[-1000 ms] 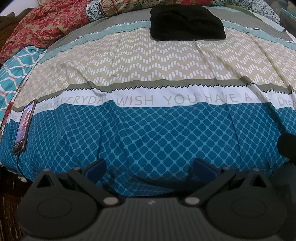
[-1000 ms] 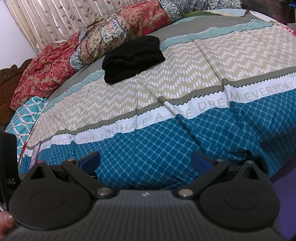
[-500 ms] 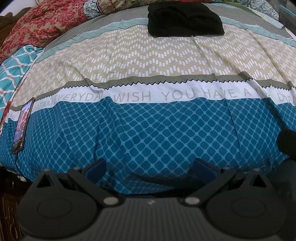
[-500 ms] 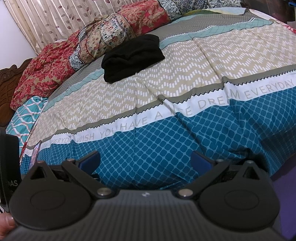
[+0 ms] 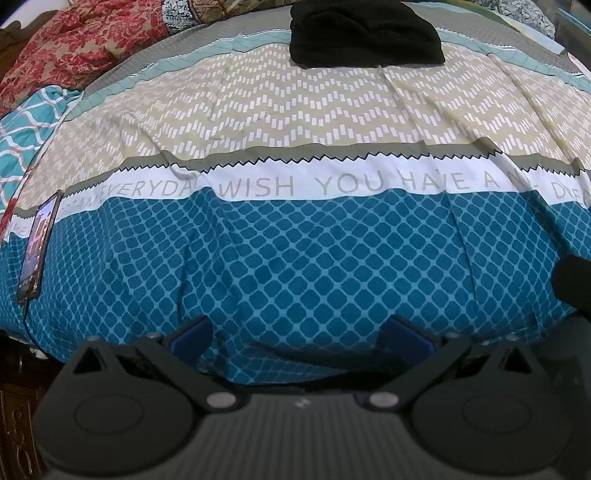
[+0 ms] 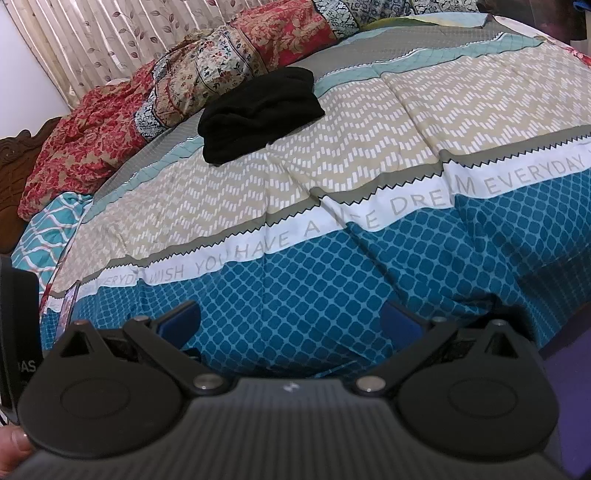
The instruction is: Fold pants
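The black pants [image 5: 364,35] lie bunched in a dark heap far back on the bed, on the grey and beige bands of the cover; the right wrist view has the same pants [image 6: 258,110] up and left of centre. My left gripper [image 5: 299,336] hangs open over the blue diamond part at the bed's near edge, far from the heap, nothing between its blue pads. My right gripper [image 6: 291,319] is open too, empty, low over the same near edge.
A phone [image 5: 37,247] lies near the bed's left edge. Red floral pillows [image 6: 92,136] and patterned bedding [image 6: 207,77] pile up behind the pants, in front of a curtain. A teal patterned cloth [image 5: 22,129] sits at the left. A fingertip [image 6: 14,441] shows at the bottom left.
Both views have crept forward and down a little, so the pants sit slightly higher in the left wrist view. Both grippers stay open and empty.
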The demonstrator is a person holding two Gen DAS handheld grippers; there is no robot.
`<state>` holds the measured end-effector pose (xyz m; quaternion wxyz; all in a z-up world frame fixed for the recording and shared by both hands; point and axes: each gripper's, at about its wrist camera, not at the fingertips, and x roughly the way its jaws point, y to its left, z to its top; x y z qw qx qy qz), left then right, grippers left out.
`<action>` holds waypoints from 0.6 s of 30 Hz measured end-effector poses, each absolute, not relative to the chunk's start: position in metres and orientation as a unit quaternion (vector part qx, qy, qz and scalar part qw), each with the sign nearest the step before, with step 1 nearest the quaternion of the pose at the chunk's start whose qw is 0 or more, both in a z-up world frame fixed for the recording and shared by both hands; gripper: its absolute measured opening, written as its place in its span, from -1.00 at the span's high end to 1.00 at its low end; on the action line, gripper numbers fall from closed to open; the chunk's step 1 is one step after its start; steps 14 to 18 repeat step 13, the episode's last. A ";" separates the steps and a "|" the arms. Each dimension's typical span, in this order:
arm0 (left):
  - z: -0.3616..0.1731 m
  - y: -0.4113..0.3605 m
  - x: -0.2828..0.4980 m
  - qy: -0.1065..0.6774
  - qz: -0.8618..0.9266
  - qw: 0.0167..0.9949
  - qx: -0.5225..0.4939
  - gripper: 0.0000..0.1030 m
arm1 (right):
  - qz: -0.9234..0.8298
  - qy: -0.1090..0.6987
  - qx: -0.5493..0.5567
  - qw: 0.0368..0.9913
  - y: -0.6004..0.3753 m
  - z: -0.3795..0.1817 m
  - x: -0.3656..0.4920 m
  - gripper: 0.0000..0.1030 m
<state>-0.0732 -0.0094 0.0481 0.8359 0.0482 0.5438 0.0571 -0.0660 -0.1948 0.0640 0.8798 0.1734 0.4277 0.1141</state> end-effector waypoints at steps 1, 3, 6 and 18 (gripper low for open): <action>0.048 -0.009 -0.073 0.544 0.058 0.836 0.048 -1.00 | 0.114 0.428 0.173 0.880 -0.195 0.064 -0.066 -1.00; 0.047 -0.009 -0.073 0.543 0.059 0.836 0.047 -1.00 | 0.114 0.428 0.173 0.880 -0.194 0.064 -0.066 -1.00; 0.047 -0.008 -0.072 0.540 0.058 0.838 0.046 -1.00 | 0.113 0.429 0.171 0.880 -0.194 0.063 -0.065 -1.00; 0.053 -0.011 -0.068 0.529 0.049 0.846 0.043 -1.00 | 0.114 0.415 0.155 0.889 -0.191 0.066 -0.064 -1.00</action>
